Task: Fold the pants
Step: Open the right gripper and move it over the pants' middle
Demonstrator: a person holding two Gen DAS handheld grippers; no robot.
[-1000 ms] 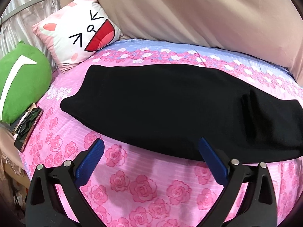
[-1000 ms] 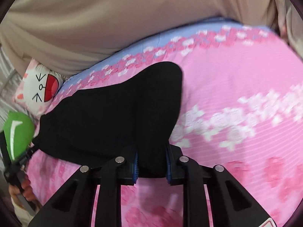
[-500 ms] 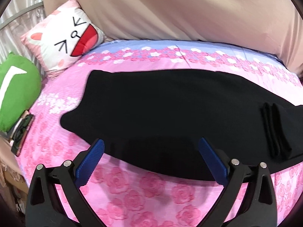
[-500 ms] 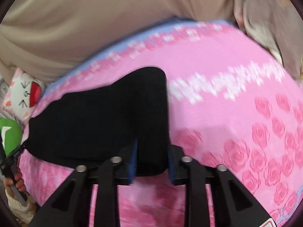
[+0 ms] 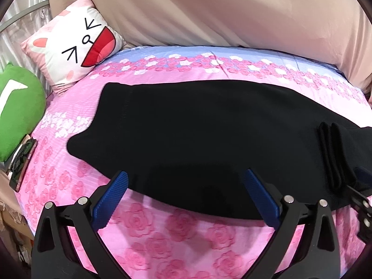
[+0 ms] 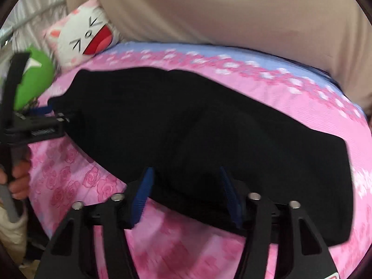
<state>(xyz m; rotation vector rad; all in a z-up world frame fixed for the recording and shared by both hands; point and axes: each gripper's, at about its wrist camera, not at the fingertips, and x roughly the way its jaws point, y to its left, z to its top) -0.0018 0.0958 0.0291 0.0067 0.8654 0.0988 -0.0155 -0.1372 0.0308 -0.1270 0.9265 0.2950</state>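
Black pants [image 5: 197, 134] lie flat across a pink rose-print bed [image 5: 162, 237], waist end toward the cat pillow. A folded-over cuff end [image 5: 334, 153] lies on top at the right. My left gripper [image 5: 186, 197] is open and empty, hovering at the pants' near edge. My right gripper [image 6: 186, 193] is open, its jaws astride the near edge of the pants [image 6: 209, 134] without pinching the cloth. The right gripper also shows at the right edge of the left wrist view [image 5: 362, 200]. The left gripper appears at the left of the right wrist view [image 6: 46, 118].
A white cat pillow [image 5: 79, 44] and a green cushion [image 5: 16, 114] sit at the bed's head. A phone-like object [image 5: 22, 162] lies at the left bed edge. A beige cover [image 5: 232, 11] hangs behind the bed.
My right gripper has opened and let go of the pant leg end, which now lies folded over on the pants. It swung left. The left gripper moved slightly closer.
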